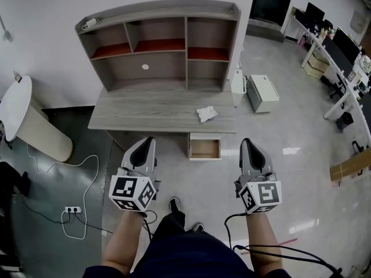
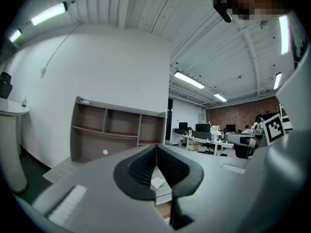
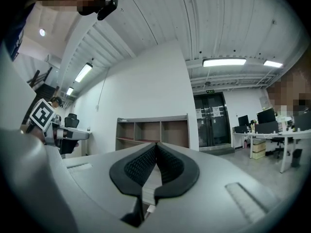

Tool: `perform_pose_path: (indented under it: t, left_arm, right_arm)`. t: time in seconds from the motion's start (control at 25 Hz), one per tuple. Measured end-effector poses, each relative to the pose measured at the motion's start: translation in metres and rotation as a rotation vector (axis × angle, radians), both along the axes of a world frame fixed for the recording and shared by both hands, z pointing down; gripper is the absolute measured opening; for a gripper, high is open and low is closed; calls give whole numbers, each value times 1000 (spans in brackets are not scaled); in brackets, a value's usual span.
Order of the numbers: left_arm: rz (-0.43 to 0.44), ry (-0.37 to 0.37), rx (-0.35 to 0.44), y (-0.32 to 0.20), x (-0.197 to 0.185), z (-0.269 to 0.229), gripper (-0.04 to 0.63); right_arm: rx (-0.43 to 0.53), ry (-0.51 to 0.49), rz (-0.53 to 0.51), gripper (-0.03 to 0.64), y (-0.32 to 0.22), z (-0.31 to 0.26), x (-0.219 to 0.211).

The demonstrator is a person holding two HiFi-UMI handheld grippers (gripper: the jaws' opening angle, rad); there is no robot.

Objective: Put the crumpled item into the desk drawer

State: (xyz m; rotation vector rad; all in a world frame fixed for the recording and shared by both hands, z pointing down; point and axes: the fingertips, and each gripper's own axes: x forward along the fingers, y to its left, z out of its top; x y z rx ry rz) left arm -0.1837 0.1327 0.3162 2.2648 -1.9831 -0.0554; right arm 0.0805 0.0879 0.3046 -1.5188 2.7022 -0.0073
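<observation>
We hold both grippers low and in front of the desk (image 1: 145, 117), well apart from everything on it. The left gripper (image 1: 147, 146) has its jaws brought together at the tips with nothing between them, as the left gripper view confirms (image 2: 156, 152). The right gripper (image 1: 247, 147) is in the same condition: pads meeting and empty (image 3: 156, 150). The crumpled item (image 1: 207, 114), a small white wad, lies on the right part of the desk top near the front edge. The drawer (image 1: 204, 147) stands pulled out just below and in front of it, and looks empty. The pick-up has not begun.

We judge the main risks as follows. If we reach with the jaws together, the tips will push the light wad along the top instead of taking it, possibly off the front edge and onto the floor (image 1: 301, 172). A shallow pinch on loose folds may let it slip during the transfer. The drawer opening is narrow, so a release off-centre could land the wad on the rim or beside the drawer.
</observation>
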Motion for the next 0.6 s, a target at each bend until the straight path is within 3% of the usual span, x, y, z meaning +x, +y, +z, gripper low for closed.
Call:
perform_pose_path:
  t: [0.6]
  left_arm:
    - [214,48,-31,-129,-23,23,8]
  right_arm:
    - [-19,78,167,6,-88,-4,-29]
